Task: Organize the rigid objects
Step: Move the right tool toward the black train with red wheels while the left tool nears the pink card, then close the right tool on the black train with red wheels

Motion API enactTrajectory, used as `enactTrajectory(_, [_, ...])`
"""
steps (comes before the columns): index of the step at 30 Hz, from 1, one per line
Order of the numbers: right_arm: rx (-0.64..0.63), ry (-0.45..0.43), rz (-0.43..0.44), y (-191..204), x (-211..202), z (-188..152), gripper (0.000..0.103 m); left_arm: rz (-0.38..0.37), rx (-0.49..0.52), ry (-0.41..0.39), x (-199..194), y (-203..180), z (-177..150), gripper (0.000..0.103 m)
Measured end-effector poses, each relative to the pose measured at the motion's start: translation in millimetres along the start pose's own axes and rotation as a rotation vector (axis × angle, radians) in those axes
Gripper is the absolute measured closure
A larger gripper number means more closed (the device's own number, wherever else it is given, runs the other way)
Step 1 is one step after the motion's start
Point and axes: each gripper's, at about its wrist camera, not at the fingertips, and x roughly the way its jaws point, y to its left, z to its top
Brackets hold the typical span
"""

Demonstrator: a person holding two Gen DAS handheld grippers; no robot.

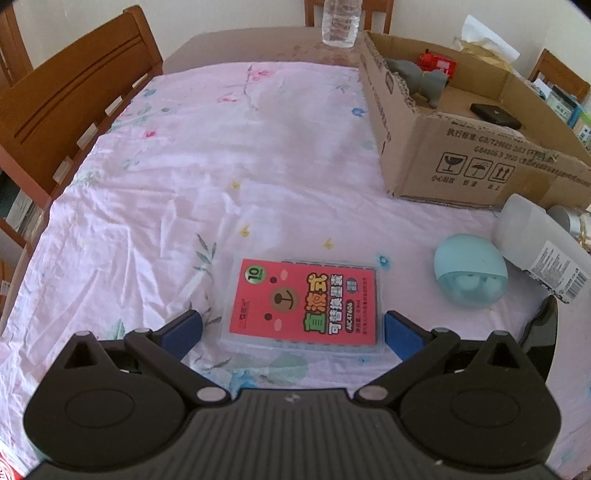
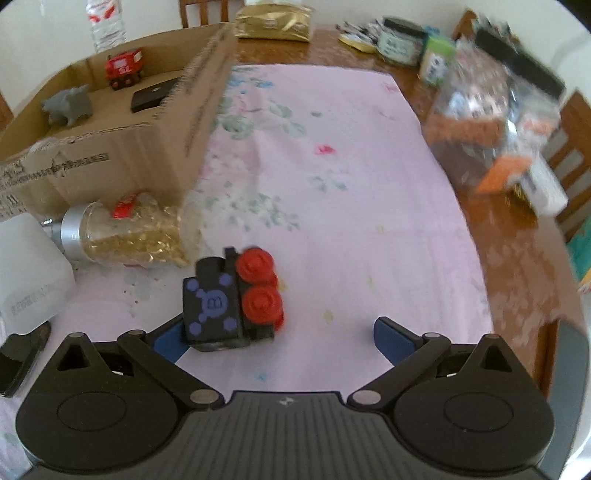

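Note:
A flat clear case with a red label [image 1: 304, 306] lies on the pink cloth between the fingers of my left gripper [image 1: 293, 330], which is open around its near end without touching it. A teal egg-shaped case [image 1: 470, 274] sits to its right. In the right wrist view a black toy train with red wheels [image 2: 231, 299] lies on its side just ahead of my open right gripper [image 2: 280, 338], close to the left finger. The cardboard box [image 1: 454, 155] holds a grey toy animal [image 2: 68, 105], a red toy truck [image 2: 123, 68] and a black flat device [image 2: 153, 94].
A glass jar of golden bits [image 2: 133, 232] lies on its side next to a white plastic bottle [image 1: 539, 243], both by the box. A water bottle [image 1: 340, 22] stands behind the box. Bags and jars [image 2: 491, 122] crowd the table's right side. Wooden chairs [image 1: 70, 96] surround the table.

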Motion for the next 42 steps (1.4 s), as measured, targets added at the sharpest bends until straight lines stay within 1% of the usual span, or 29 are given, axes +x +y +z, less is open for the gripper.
enactTrajectory(4, [-0.010, -0.035, 0.004, 1, -3, -7, 0.000, 0.005, -0.010, -0.029, -1, -1, -3, 0.000])
enactTrajectory(7, [-0.012, -0.060, 0.007, 1, -3, -10, 0.000, 0.012, -0.010, -0.036, -2, -2, -4, 0.000])
enactTrajectory(10, [-0.019, -0.077, 0.010, 0, -3, -12, 0.000, 0.030, 0.021, -0.061, -6, -7, -5, 0.002])
enactTrajectory(13, [-0.025, -0.087, 0.014, -1, -4, -13, 0.000, 0.029, 0.051, -0.088, -8, -10, -5, 0.002])
enactTrajectory(15, [-0.027, -0.094, 0.015, -1, -4, -14, 0.000, 0.013, 0.061, -0.082, -4, -10, -4, 0.003])
enactTrajectory(17, [-0.030, -0.095, 0.016, -1, -4, -14, 0.000, -0.013, 0.050, -0.091, -4, -7, -3, 0.007])
enactTrajectory(19, [-0.025, -0.074, 0.016, -1, -4, -11, 0.000, -0.034, 0.053, -0.093, -3, -8, -1, 0.011])
enactTrajectory(21, [-0.018, -0.051, 0.020, 1, -5, -8, 0.000, -0.043, 0.058, -0.088, -2, -10, 0, 0.012])
enactTrajectory(24, [-0.041, -0.080, 0.075, 8, -10, -7, 0.000, -0.057, 0.076, -0.089, -2, -16, 0, 0.012])
enactTrajectory(26, [-0.078, -0.082, 0.088, 16, -10, -5, 0.000, -0.065, 0.086, -0.088, -2, -21, 0, 0.012])
enactTrajectory(30, [-0.151, -0.089, 0.080, 28, -4, -4, 0.010, -0.073, 0.095, -0.086, -1, -25, 2, 0.012])
enactTrajectory(31, [-0.156, -0.096, 0.089, 28, -5, -3, 0.014, -0.073, 0.097, -0.085, 0, -25, 2, 0.012])
enactTrajectory(36, [-0.178, -0.101, 0.105, 26, -8, -1, 0.026, -0.072, 0.097, -0.087, 0, -24, 2, 0.011])
enactTrajectory(37, [-0.175, -0.104, 0.105, 25, -8, -1, 0.030, -0.071, 0.096, -0.087, 1, -24, 3, 0.011])
enactTrajectory(40, [-0.172, -0.107, 0.102, 21, -8, 1, 0.037, -0.070, 0.095, -0.089, 2, -25, 4, 0.011])
enactTrajectory(42, [-0.171, -0.110, 0.103, 19, -8, 1, 0.037, -0.071, 0.098, -0.090, 2, -25, 5, 0.011])
